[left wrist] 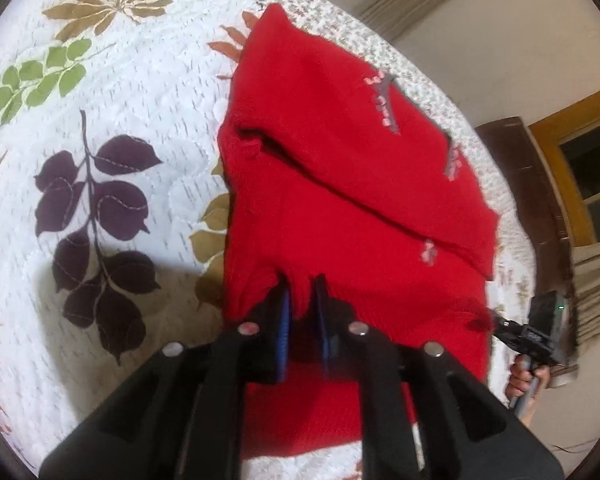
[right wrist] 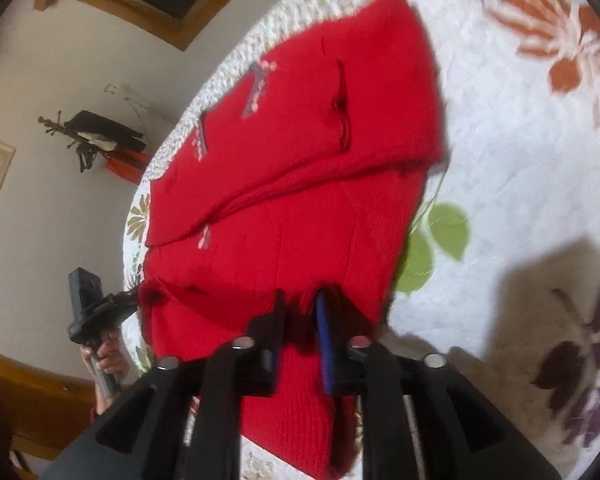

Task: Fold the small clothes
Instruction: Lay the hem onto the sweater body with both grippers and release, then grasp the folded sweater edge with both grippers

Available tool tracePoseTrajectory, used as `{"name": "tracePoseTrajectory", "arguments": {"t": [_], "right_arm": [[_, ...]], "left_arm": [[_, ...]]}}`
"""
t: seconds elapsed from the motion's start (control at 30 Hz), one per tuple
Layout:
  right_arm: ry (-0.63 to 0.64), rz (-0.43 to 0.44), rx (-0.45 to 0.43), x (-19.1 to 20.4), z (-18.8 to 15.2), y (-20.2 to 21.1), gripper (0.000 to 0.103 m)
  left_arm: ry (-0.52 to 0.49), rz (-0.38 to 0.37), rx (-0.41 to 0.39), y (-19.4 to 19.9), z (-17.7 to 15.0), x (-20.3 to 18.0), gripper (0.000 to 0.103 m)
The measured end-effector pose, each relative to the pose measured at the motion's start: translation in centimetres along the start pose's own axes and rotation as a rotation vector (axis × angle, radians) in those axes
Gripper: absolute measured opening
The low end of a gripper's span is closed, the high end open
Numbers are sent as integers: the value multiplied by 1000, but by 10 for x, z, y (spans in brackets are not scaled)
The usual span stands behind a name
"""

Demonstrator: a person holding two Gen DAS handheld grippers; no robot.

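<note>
One red knit garment (left wrist: 340,184) lay partly folded along the quilt (left wrist: 140,208) edge. Two grippers: left gripper (left wrist: 302,300) and right gripper (right wrist: 300,312) each pinched its near hem.

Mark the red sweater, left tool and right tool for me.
red sweater (left wrist: 340,168): left wrist view, folded upper layer.
left tool (left wrist: 300,300): left wrist view, between its fingertips.
right tool (right wrist: 300,308): right wrist view, between its fingertips.

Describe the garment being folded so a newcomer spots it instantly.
On the white leaf-print quilt lies a red knit sweater, partly folded near the bed's edge. It is the only solid red item, with small grey-pink marks, pinched by the left claw and right claw.
</note>
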State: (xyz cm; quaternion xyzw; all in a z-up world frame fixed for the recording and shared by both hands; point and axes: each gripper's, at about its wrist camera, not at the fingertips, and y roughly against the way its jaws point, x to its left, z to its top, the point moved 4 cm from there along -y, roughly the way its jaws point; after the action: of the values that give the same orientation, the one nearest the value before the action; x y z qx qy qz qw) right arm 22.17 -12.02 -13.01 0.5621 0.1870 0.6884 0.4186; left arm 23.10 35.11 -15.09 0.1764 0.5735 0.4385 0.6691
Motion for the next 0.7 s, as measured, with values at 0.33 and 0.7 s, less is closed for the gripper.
{"name": "tracePoseTrajectory", "arguments": {"t": [0.33,0.7], "right_arm": [[263,-155,-58,29,9,19,50],[436,-250,70,43,4,-31,50]], "left_arm": [[-249,174,-138,29,17,-23,59],[-503,273,-50,-20,6,-44,60]]}}
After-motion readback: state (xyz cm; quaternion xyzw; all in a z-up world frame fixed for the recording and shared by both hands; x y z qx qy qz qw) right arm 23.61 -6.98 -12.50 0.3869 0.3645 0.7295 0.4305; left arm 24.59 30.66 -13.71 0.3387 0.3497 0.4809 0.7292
